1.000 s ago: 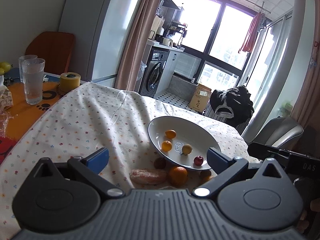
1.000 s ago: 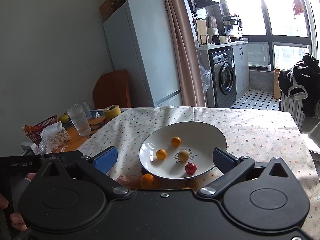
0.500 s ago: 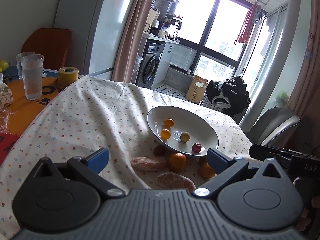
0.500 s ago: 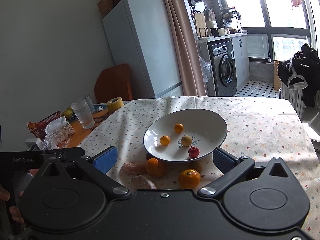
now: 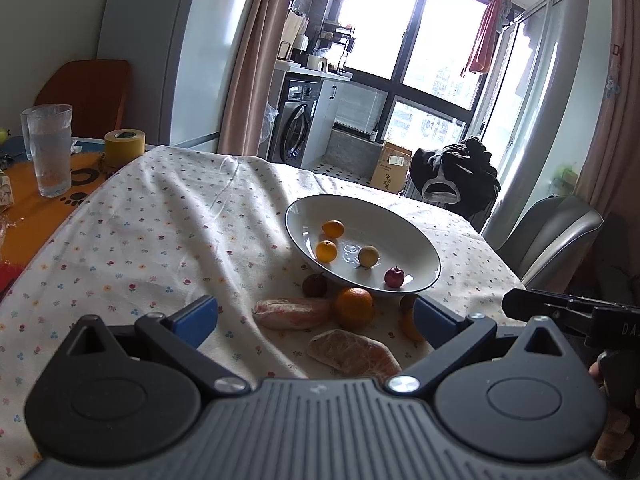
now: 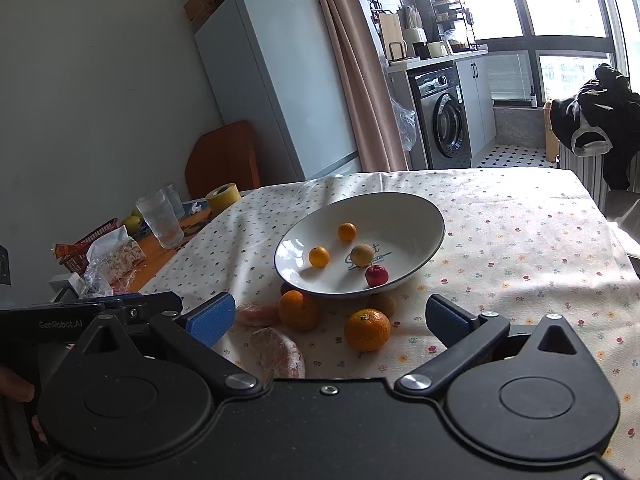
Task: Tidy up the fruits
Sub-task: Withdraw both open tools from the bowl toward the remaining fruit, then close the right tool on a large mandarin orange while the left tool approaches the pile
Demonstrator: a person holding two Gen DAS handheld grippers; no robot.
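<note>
Four small fruits, two orange ones (image 6: pixel 319 256), a yellowish one (image 6: pixel 362 255) and a red one (image 6: pixel 376 275), are already gathered in the white bowl (image 6: pixel 400 204), which rests tilted on the cloth-covered bench (image 6: pixel 520 240). More fruit is left loose just in front of it: a large orange (image 6: pixel 298 309) touching the bowl's near edge, a second orange (image 6: pixel 367 329) nearer the camera, two peeled pieces wrapped in film (image 6: pixel 278 352), and darker small fruits partly tucked under the rim. The right gripper (image 6: pixel 326 318) is held above the loose fruit with its fingers spread wide and nothing between them; the left gripper (image 5: pixel 316 314) is likewise spread and empty. The collecting step is judged to be mid-way. One loose orange would next have to be straddled, pinched gently and lifted over the rim without the tilted bowl being nudged.
</note>
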